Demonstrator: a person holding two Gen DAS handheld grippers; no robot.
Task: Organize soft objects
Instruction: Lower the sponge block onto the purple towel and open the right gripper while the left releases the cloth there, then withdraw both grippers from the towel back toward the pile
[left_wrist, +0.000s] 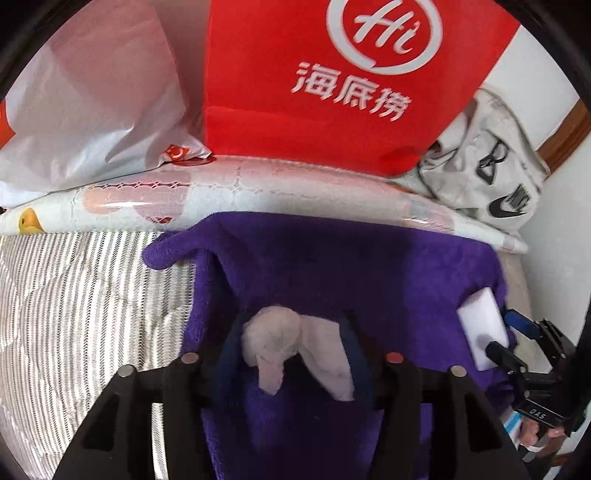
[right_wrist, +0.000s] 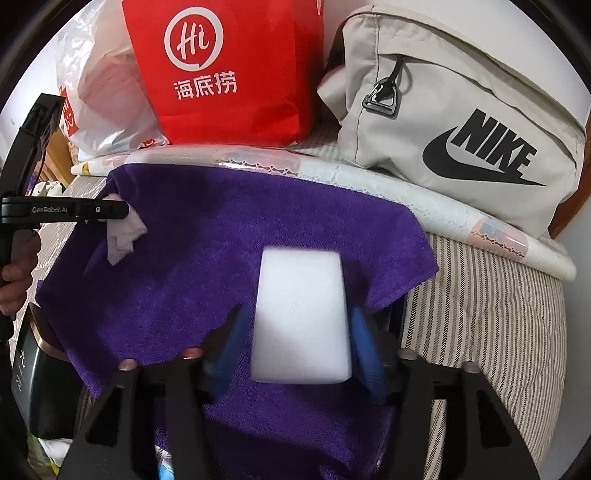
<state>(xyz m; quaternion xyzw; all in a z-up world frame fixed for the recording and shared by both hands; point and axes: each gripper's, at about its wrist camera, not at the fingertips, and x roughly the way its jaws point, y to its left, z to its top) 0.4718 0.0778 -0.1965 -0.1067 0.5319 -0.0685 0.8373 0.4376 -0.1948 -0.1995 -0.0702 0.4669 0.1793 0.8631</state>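
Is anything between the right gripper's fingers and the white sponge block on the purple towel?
Nothing visible. The white sponge block lies on the purple towel, directly between the right gripper's opened blue pads, with small gaps either side.

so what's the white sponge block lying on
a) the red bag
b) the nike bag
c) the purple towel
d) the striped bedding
c: the sponge rests flat on the purple towel, between the right gripper's jaws, with purple cloth showing all round it; the striped bedding begins further to the right.
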